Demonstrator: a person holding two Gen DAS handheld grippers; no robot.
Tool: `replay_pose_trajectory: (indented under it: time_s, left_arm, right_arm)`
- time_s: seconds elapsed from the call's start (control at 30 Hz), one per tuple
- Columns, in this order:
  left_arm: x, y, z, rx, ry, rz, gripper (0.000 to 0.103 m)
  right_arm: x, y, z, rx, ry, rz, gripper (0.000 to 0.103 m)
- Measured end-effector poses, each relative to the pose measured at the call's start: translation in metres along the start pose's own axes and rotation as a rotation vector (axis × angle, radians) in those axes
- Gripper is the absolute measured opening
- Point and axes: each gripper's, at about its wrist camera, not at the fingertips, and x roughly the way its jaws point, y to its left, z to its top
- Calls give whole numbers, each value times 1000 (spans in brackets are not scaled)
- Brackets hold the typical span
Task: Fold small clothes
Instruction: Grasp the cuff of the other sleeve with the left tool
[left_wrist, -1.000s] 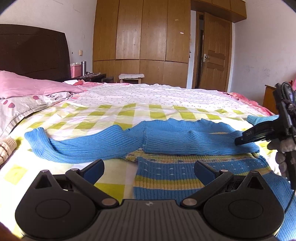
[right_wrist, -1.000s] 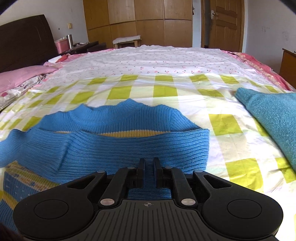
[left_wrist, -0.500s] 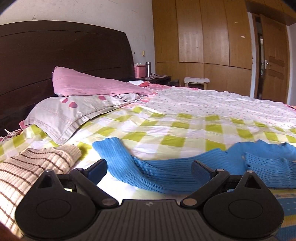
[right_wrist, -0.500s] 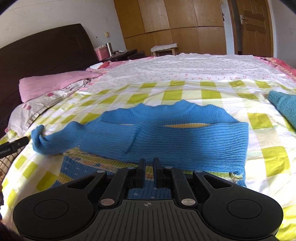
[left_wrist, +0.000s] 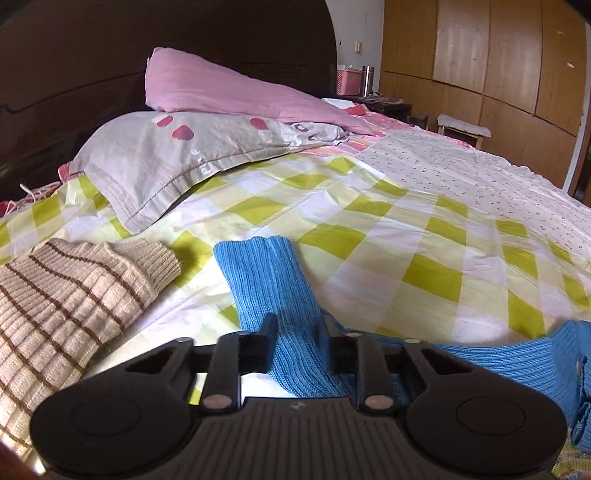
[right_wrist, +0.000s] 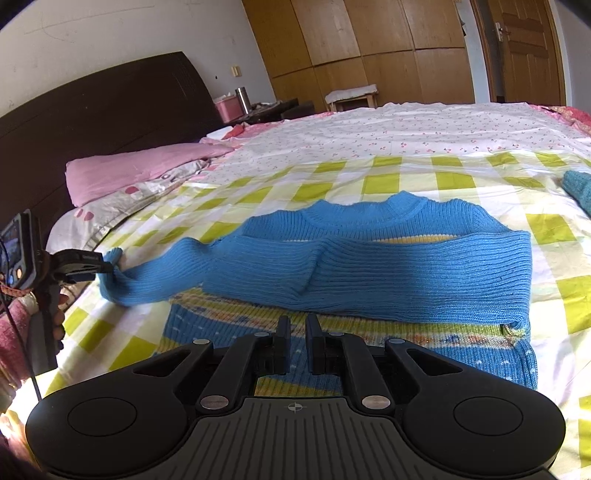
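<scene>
A small blue knit sweater (right_wrist: 369, 266) with a striped yellow and blue body lies on the checked bedspread (right_wrist: 406, 181). Its right sleeve is folded across the chest. Its left sleeve (left_wrist: 269, 280) stretches out to the left. My left gripper (left_wrist: 295, 332) is shut on that sleeve near the cuff; it also shows at the left edge of the right wrist view (right_wrist: 105, 266). My right gripper (right_wrist: 298, 332) is shut and empty, hovering just above the sweater's striped lower body.
A beige striped knit garment (left_wrist: 62, 302) lies left of the sleeve. Grey (left_wrist: 177, 162) and pink (left_wrist: 229, 88) pillows lean on the dark headboard (left_wrist: 74, 74). A teal garment (right_wrist: 580, 188) lies at the right edge. A wardrobe (right_wrist: 369, 48) stands behind.
My left gripper moved left to the outstretched sleeve and closed on it. My right gripper drew back from the folded right sleeve and stayed shut.
</scene>
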Motion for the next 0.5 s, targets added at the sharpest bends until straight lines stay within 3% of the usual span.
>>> replay_pose_trajectory:
  time_s: [0.23, 0.5]
  left_arm:
    - [-18, 22, -8, -69, -6, -42, 12]
    - [-37, 62, -38, -182, 30, -32, 11]
  right_arm:
    - [-4, 1, 0, 18, -13, 30, 11]
    - [-5, 17, 2, -11, -10, 57, 11]
